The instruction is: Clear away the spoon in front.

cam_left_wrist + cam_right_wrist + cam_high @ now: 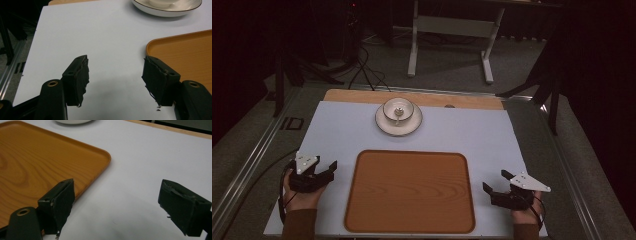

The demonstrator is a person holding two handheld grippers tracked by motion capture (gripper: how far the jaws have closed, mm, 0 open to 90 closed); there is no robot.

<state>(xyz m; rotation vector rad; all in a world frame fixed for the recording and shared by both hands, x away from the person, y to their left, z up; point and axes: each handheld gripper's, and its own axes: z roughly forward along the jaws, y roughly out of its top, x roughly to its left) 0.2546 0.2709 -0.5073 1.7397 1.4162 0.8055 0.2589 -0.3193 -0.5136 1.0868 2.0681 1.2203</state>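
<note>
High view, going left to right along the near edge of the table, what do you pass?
Left gripper, jaws open → wooden tray → right gripper, jaws open. The cup and saucer sit farther back, off that line.

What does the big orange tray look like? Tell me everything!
The tray is a wood-grain, orange-brown rectangle with rounded corners and a low raised rim. It lies flat on the pale table cover, near the person's edge, with nothing on it. The open left gripper and right gripper flank it without touching.
</note>
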